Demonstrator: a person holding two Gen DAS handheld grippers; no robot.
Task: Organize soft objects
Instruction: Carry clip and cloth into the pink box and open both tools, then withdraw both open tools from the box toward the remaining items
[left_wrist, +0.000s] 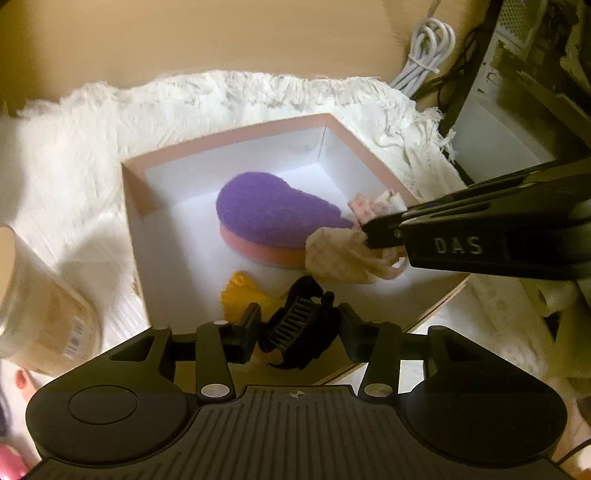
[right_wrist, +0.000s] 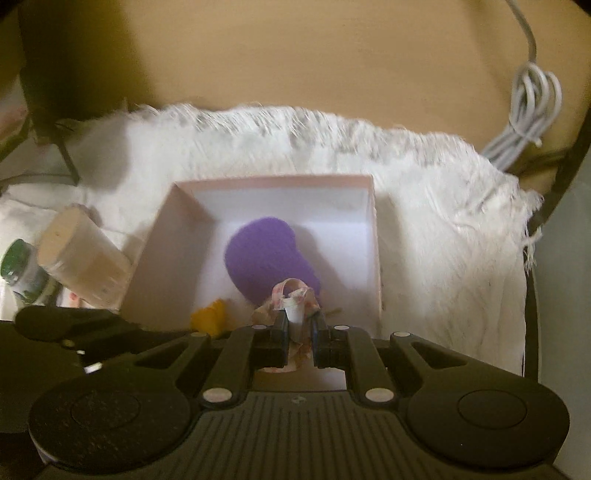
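A pink-rimmed white box (left_wrist: 236, 131) (right_wrist: 269, 181) sits on a fluffy white rug. Inside lies a purple and pink sponge (left_wrist: 269, 210) (right_wrist: 266, 254) and a yellow soft item (left_wrist: 243, 291) (right_wrist: 210, 317). My left gripper (left_wrist: 295, 325) is shut on a black hair claw clip (left_wrist: 295, 321) over the box's near edge. My right gripper (right_wrist: 299, 325) is shut on a pink-patterned white cloth (right_wrist: 291, 299) and holds it over the box beside the sponge; it also shows in the left wrist view (left_wrist: 369, 229), with the cloth (left_wrist: 340, 254) hanging from it.
A tan cylindrical jar (left_wrist: 40, 306) (right_wrist: 81, 262) lies on its side left of the box, with a green-capped bottle (right_wrist: 22, 273) beyond it. A coiled white cable (left_wrist: 428, 48) (right_wrist: 524, 114) lies at the back right. The white rug (left_wrist: 92, 147) (right_wrist: 443, 229) surrounds the box.
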